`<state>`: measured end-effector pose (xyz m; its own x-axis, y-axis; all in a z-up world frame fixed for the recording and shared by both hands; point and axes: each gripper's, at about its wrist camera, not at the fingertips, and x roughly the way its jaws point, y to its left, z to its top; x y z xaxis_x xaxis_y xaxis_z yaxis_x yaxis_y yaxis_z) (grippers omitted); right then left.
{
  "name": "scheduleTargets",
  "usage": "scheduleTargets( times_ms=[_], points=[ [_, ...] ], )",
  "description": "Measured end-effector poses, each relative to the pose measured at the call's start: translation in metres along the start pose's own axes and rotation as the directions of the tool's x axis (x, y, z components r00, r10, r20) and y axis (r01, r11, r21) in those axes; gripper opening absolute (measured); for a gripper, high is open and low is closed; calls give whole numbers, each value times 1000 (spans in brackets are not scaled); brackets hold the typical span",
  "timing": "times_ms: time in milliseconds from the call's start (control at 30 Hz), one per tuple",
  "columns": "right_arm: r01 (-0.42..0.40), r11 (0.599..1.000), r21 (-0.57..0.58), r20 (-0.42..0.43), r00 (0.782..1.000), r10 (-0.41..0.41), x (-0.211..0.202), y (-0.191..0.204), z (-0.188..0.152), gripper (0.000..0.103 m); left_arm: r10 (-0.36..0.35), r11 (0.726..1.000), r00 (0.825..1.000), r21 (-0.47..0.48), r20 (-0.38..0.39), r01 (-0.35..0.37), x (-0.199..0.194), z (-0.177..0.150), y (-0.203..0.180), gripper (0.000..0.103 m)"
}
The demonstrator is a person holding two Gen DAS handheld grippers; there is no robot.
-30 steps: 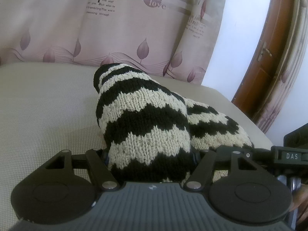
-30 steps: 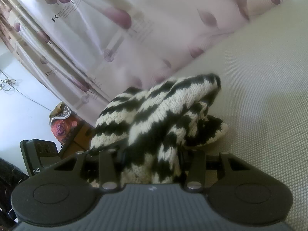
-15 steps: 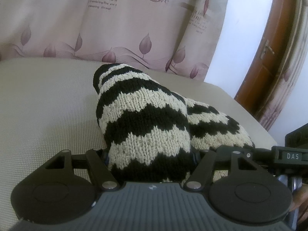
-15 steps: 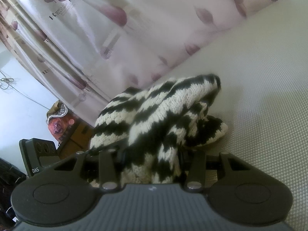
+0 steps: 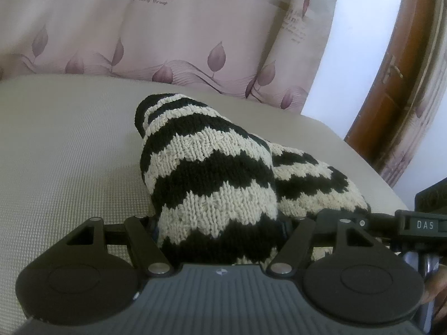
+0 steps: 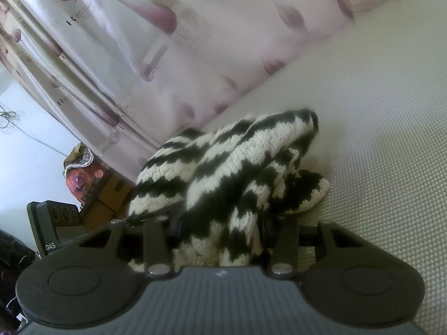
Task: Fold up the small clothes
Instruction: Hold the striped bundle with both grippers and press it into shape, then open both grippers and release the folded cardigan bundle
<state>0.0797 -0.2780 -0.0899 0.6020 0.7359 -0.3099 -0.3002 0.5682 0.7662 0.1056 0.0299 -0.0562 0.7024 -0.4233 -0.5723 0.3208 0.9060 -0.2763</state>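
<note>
A black-and-cream zigzag knitted garment [image 5: 212, 173] lies bunched on the beige mattress [image 5: 69, 153]. My left gripper [image 5: 218, 220] has one end of it between its jaws. The knit fills the whole gap and hides the fingertips, and the jaws are opening slightly. My right gripper [image 6: 220, 223] is shut on another bunched part of the same garment [image 6: 229, 150], whose folds trail forward onto the mattress [image 6: 377, 139]. The two grippers are close side by side. The right one's body [image 5: 424, 224] shows at the left view's edge, and the left one's body [image 6: 53, 223] shows in the right view.
A pink leaf-print curtain [image 5: 167, 28] hangs behind the mattress. A brown wooden door frame [image 5: 391, 69] stands at the right. The mattress edge [image 5: 363, 167] drops off just past the garment. A reddish patterned object [image 6: 81, 176] sits beyond that edge.
</note>
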Motion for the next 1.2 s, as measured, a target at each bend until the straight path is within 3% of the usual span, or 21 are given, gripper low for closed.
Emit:
scheduleTargets(
  times_ms=[333, 567, 933, 1200],
  points=[
    [25, 999, -20, -14, 1000, -25, 6, -5, 0, 46, 45, 999, 999, -26, 16, -44, 1, -10, 8, 88],
    [110, 985, -133, -19, 993, -114, 11, 2, -6, 50, 98, 995, 994, 8, 57, -98, -1, -14, 1, 98],
    [158, 972, -176, 9, 987, -159, 10, -2, -12, 61, 89, 996, 994, -28, 58, -88, 2, -17, 6, 101],
    [219, 943, -250, 74, 976, -207, 3, 17, -21, 66, 145, 989, 981, -16, 129, -144, -13, -20, -2, 103]
  ],
)
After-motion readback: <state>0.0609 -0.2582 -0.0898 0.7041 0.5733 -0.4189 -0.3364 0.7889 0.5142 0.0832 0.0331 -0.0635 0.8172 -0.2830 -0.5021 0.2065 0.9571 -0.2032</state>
